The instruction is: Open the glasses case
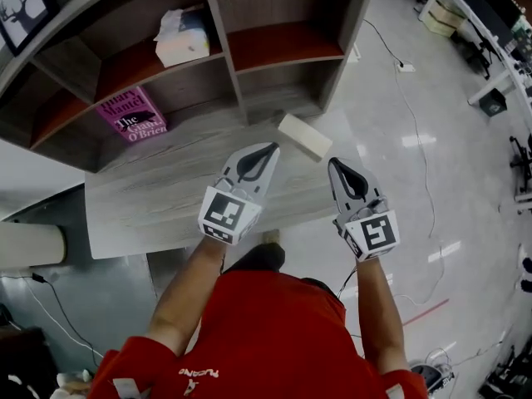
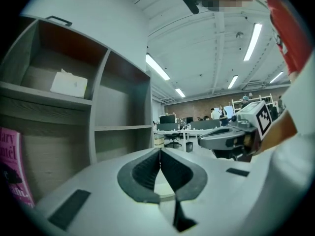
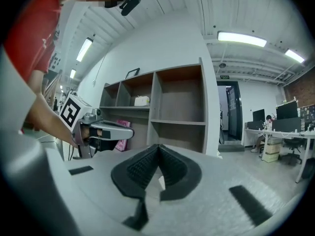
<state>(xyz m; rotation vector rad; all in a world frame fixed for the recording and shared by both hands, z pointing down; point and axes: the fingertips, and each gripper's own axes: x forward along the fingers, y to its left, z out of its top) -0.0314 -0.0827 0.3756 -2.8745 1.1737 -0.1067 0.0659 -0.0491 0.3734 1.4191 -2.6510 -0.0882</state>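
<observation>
Cream-coloured and box-shaped, the glasses case is lying on the grey wood-grain table, near its far right corner and just in front of the foot of the shelf unit. It is looking shut, with neither claw on it.

The person in the red shirt is holding both claws out side by side, each pointing level toward the case. The left gripper is sitting with its tip close to the case's near left side. Its own view is showing its ribbed black pads pressed together at the tip, with nothing gripped between them. The right gripper is hanging over the table's right edge, a little apart from the case. Its jaws are likewise standing closed and empty.

A pink book is leaning in a lower left shelf compartment, and a pale packet is resting on the shelf above.
</observation>
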